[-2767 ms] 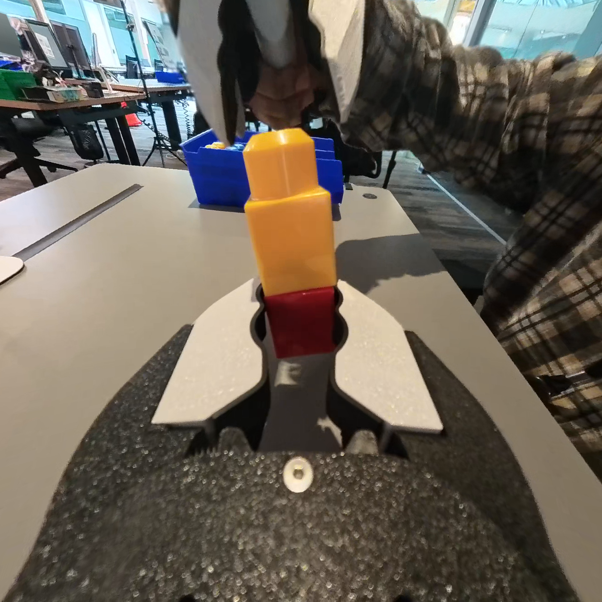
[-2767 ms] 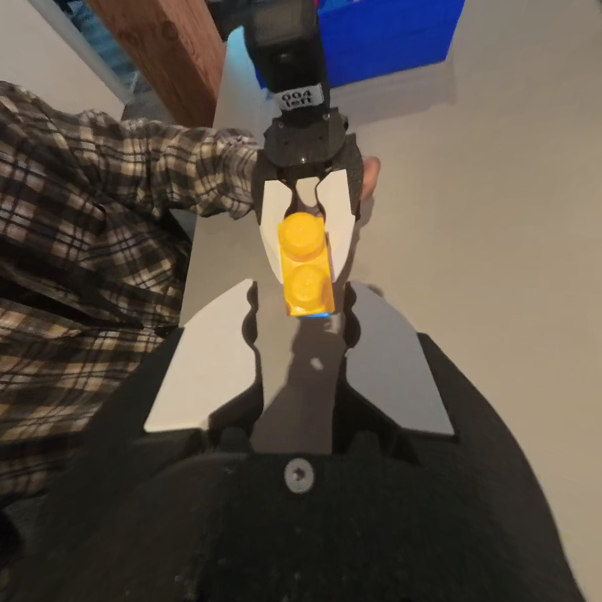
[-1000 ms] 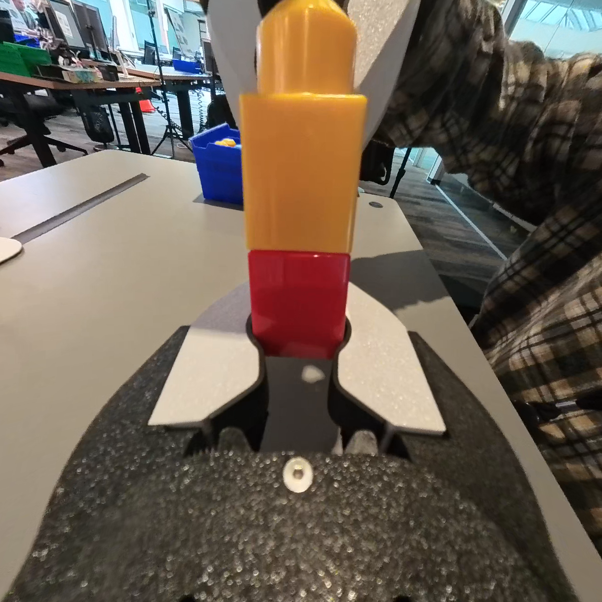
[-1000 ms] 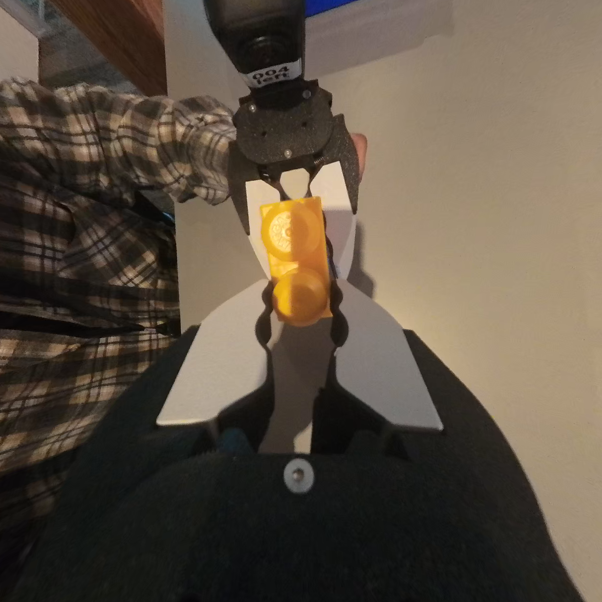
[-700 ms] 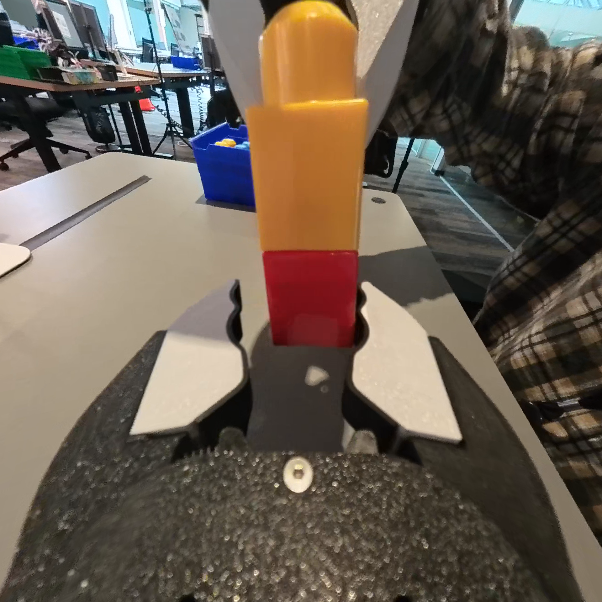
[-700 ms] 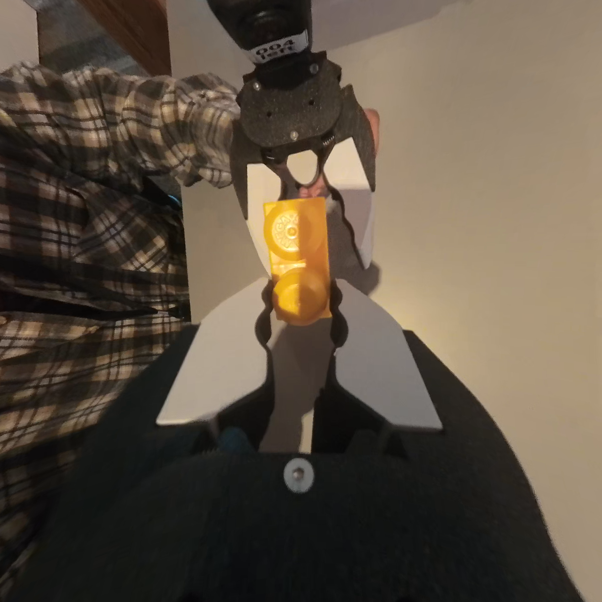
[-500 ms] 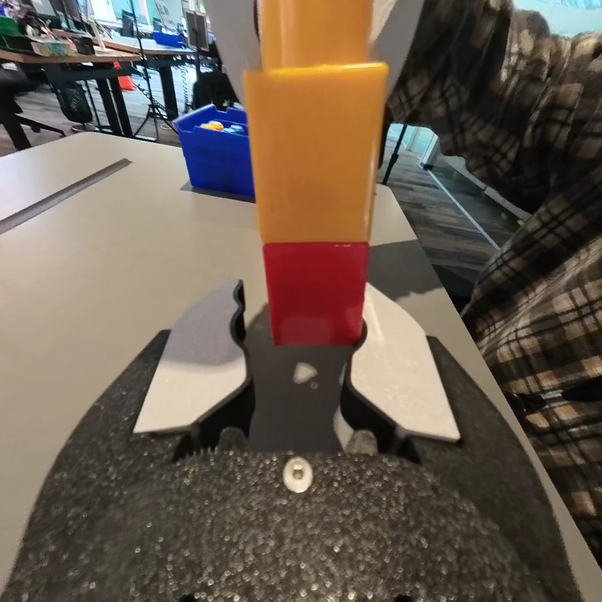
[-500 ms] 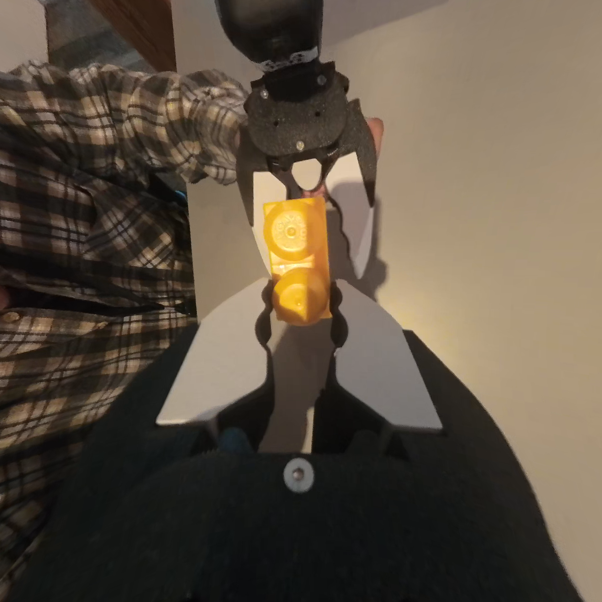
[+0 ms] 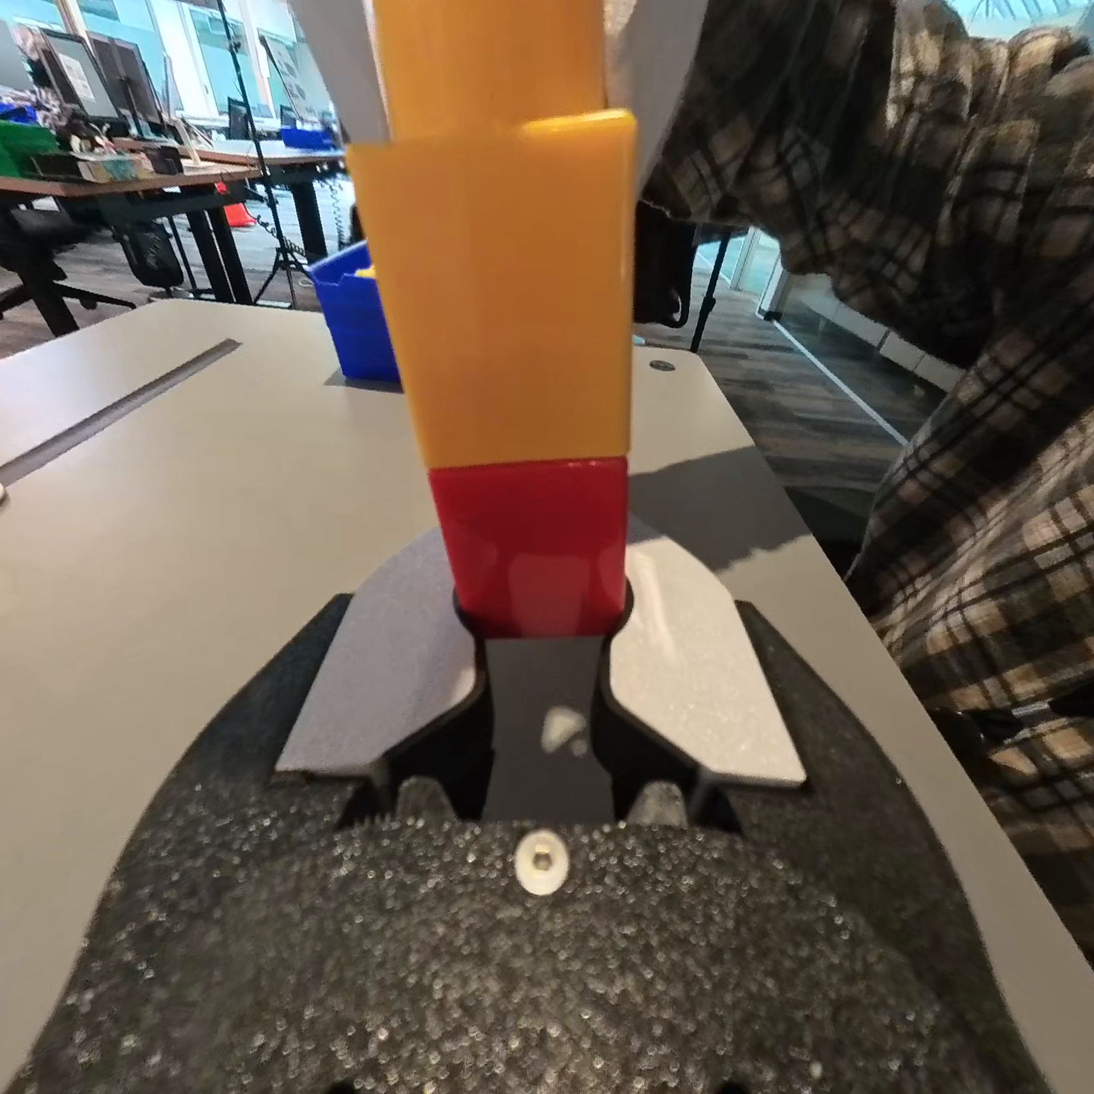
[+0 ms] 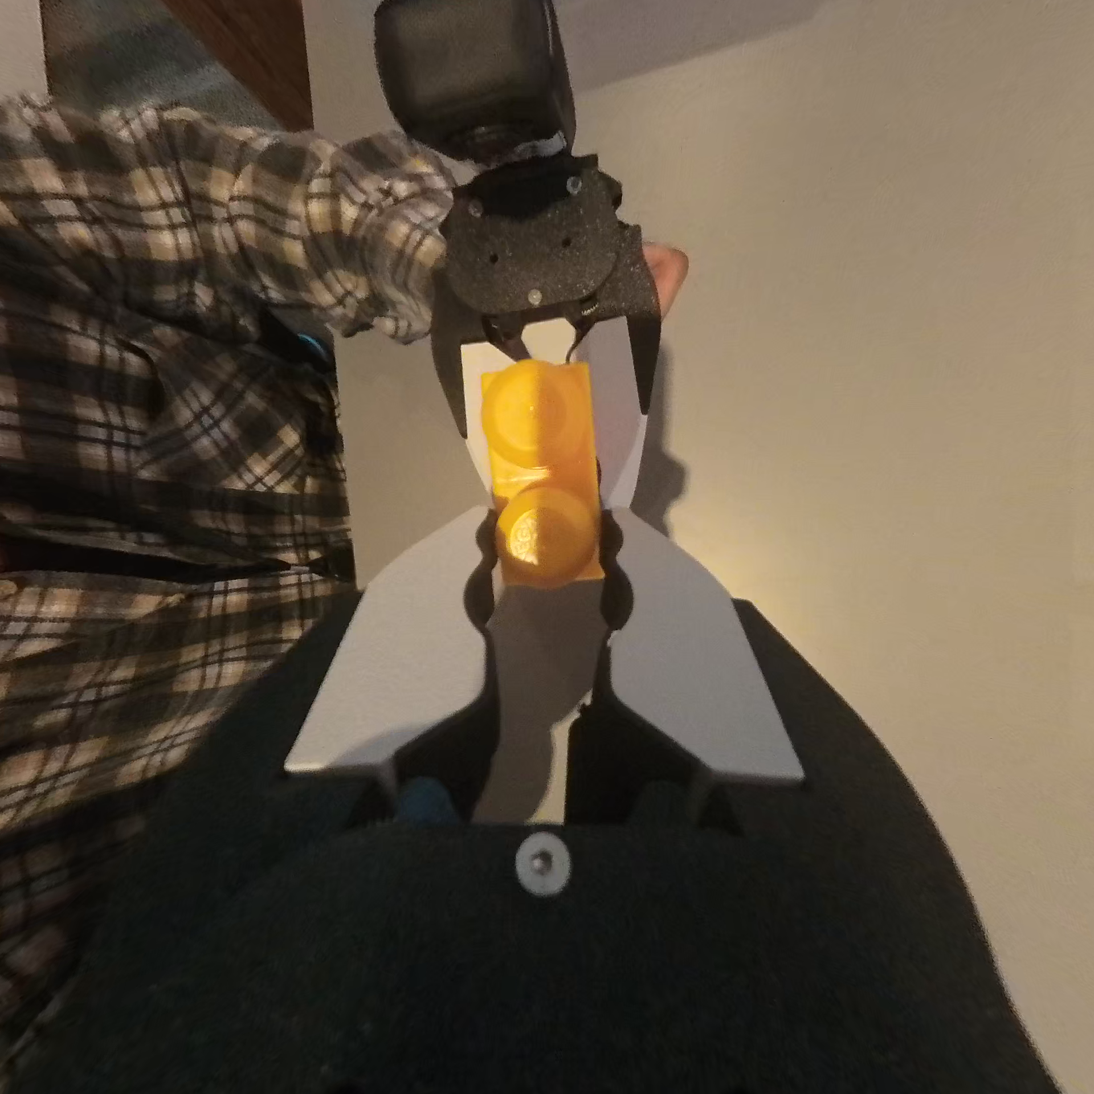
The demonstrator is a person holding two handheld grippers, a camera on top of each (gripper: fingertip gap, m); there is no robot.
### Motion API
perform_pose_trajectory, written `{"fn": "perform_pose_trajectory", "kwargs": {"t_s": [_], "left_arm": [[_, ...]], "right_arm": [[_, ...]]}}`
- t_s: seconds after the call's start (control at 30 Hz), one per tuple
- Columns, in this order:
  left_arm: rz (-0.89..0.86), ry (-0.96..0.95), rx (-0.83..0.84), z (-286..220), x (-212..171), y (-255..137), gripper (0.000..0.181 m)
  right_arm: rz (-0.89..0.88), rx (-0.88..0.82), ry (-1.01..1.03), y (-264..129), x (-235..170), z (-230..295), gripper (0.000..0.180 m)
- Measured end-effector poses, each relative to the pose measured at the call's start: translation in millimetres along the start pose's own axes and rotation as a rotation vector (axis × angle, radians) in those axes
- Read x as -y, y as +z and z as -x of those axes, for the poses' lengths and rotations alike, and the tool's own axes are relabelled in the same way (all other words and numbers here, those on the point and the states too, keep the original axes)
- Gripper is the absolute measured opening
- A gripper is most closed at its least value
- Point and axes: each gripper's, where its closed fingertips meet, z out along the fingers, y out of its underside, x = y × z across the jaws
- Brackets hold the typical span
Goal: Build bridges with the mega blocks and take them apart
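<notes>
A stack of two blocks stands on the grey table: an orange two-stud block on a red block. The stack leans slightly to the left. My left gripper is shut on the red block, low by the table. In the right wrist view, my right gripper comes from above and is shut on the near stud of the orange block. Its white fingers show at the top of the left wrist view. The left gripper shows under the block; the red block is hidden there.
A blue bin holding loose blocks stands behind the stack at the table's far edge. A person's plaid sleeve fills the right side. A groove runs along the table at left. Office desks stand beyond. Spacing between my two grippers at the tips: around 8 cm.
My right gripper came down and shut on the orange block's stud. My left gripper opened off the red block, moved in closer and has shut on it again. The stack now leans slightly.
</notes>
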Motion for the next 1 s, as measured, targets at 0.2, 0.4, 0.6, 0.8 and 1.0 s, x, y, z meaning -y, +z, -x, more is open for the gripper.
{"fn": "perform_pose_trajectory", "kwargs": {"t_s": [0.2,0.4,0.6,0.8,1.0], "left_arm": [[-0.049,0.0,0.01,-1,8,-2,0.037],[-0.044,-0.063,-0.029,3,5,-2,0.037],[-0.097,-0.149,-0.033,10,10,-12,0.039],[-0.232,-0.198,-0.123,3,31,-24,0.039],[-0.258,-0.169,-0.086,5,34,-25,0.039]], "right_arm": [[0.002,-0.002,-0.006,-3,7,3,0.033],[-0.069,-0.01,0.007,-1,7,-6,0.033],[-0.343,-0.047,-0.068,-22,8,-20,0.057],[-0.678,0.06,0.036,-24,-5,-24,0.051],[-0.737,0.043,0.088,3,-2,-15,0.06]]}}
